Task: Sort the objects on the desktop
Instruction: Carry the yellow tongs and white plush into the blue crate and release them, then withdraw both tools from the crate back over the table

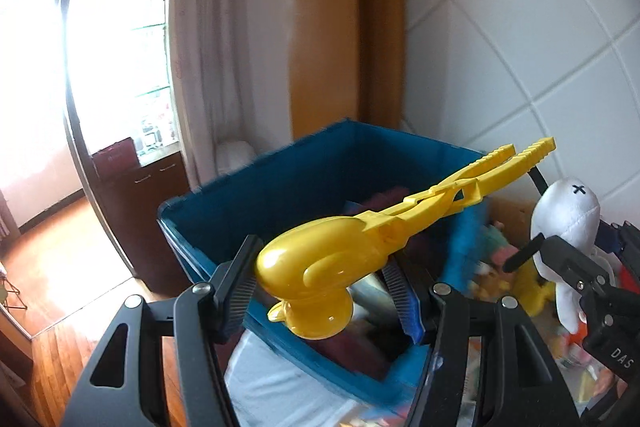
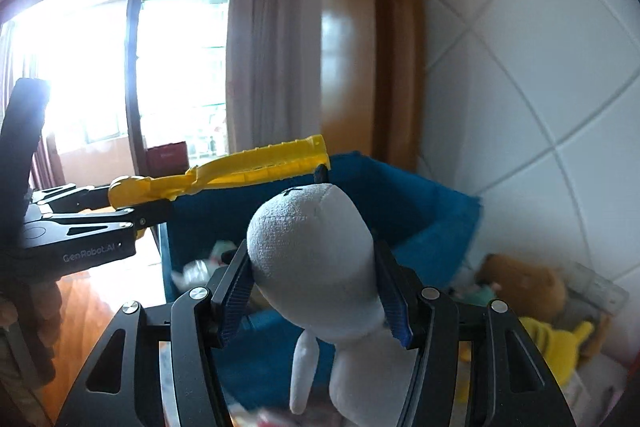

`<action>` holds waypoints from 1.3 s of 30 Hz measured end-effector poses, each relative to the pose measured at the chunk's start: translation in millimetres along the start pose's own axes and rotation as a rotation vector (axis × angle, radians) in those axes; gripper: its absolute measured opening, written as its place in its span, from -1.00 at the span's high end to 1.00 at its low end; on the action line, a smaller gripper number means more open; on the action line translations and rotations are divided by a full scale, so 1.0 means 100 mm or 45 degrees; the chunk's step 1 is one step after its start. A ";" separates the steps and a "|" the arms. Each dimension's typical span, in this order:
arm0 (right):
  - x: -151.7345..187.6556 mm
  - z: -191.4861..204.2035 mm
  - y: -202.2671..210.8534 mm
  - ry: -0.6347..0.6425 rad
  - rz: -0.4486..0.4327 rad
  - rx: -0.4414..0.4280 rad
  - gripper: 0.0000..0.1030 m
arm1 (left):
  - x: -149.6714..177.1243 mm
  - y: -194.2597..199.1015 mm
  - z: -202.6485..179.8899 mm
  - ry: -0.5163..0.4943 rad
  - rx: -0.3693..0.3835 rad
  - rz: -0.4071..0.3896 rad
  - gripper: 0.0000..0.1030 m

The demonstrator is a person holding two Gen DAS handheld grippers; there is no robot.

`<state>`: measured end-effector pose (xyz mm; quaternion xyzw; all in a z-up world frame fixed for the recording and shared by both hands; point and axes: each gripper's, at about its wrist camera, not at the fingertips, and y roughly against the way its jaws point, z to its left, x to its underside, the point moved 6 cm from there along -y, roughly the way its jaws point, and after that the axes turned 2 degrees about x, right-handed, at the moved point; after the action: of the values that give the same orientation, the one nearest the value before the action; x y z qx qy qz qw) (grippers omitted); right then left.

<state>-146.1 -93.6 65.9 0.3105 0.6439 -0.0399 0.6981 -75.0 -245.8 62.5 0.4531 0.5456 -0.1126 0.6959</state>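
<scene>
My left gripper (image 1: 318,291) is shut on the round duck-shaped head of a yellow plastic snowball-maker clip (image 1: 328,275), whose long ribbed handles stick out up and to the right over a blue storage bin (image 1: 256,195). My right gripper (image 2: 316,287) is shut on the head of a white plush doll (image 2: 316,259), its body and arm dangling below the pads. The right gripper and the doll (image 1: 568,227) also appear at the right edge of the left wrist view. In the right wrist view, the left gripper (image 2: 132,215) holds the yellow clip (image 2: 240,171) at the left, above the blue bin (image 2: 420,219).
A cardboard box with several plush toys (image 2: 532,291) stands to the right of the blue bin, against a white tiled wall (image 1: 520,47). Dark fabric lies inside the bin (image 1: 384,203). A curtain (image 1: 208,47), wooden door frame and bright window lie behind. Wooden floor (image 1: 60,259) is at the lower left.
</scene>
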 end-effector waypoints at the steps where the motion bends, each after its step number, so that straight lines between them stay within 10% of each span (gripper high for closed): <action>1: -0.04 0.06 -0.16 -0.003 0.022 -0.008 -0.12 | -0.07 -0.10 0.12 -0.001 -0.011 0.007 -0.17; 12: -0.20 0.37 -1.68 0.003 0.306 0.078 -0.13 | -0.13 -1.72 0.78 -0.044 0.003 0.329 -0.17; 22: 0.00 0.38 -2.11 0.006 0.448 0.147 -0.55 | 0.11 -2.05 0.72 -0.074 0.090 0.408 -0.55; 27: -0.06 0.28 -2.00 0.007 0.401 0.185 -0.97 | 0.12 -1.97 0.71 -0.071 0.101 0.390 -0.56; 34: -0.16 0.24 -1.25 -0.068 0.208 0.213 -0.99 | 0.08 -1.48 0.66 -0.042 0.160 0.278 -0.60; 39: 0.01 0.11 -0.65 -0.129 0.134 0.251 -0.99 | 0.07 -0.88 0.33 -0.113 0.226 0.123 -1.00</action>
<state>-166.0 -150.4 40.0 0.4087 0.5836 -0.0819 0.6969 -107.7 -317.9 11.6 0.5333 0.4798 -0.1467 0.6811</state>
